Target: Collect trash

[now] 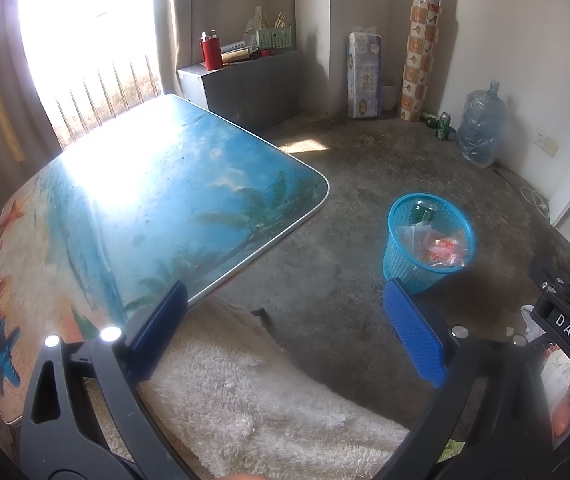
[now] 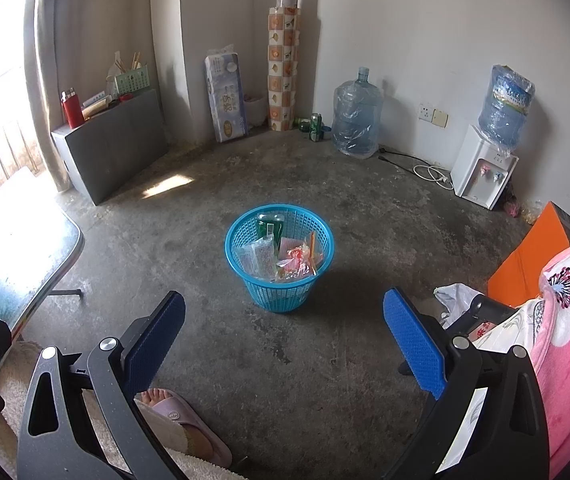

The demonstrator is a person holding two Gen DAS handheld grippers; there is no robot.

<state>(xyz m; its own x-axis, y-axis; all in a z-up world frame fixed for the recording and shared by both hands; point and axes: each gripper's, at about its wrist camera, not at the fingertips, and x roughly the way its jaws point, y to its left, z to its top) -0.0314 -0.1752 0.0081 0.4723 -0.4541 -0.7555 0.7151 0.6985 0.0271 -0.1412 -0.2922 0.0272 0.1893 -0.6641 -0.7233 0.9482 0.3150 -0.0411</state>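
Item: blue mesh wastebasket point(image 2: 279, 260), upright on the concrete floor point(image 2: 325, 360), well apart from the bench point(image 1: 165, 200).
Contents: green bottle point(image 2: 269, 227), clear plastic wrappers point(image 2: 257, 258), red-orange packet point(image 2: 297, 262).
Bench: beach-print top, bare in the left wrist view; no litter seen on it.
Left gripper point(image 1: 285, 332): fingers spread wide, holding nothing, over a fleecy white lap.
Right gripper point(image 2: 283, 344): fingers likewise wide apart and empty, facing the basket.
Step, as judged: collection at or near its end, with both hands free.
Next move, as judged: scan for any stray piece. The green cans point(image 2: 316, 126) by the far wall may be storage, not trash; cannot tell.
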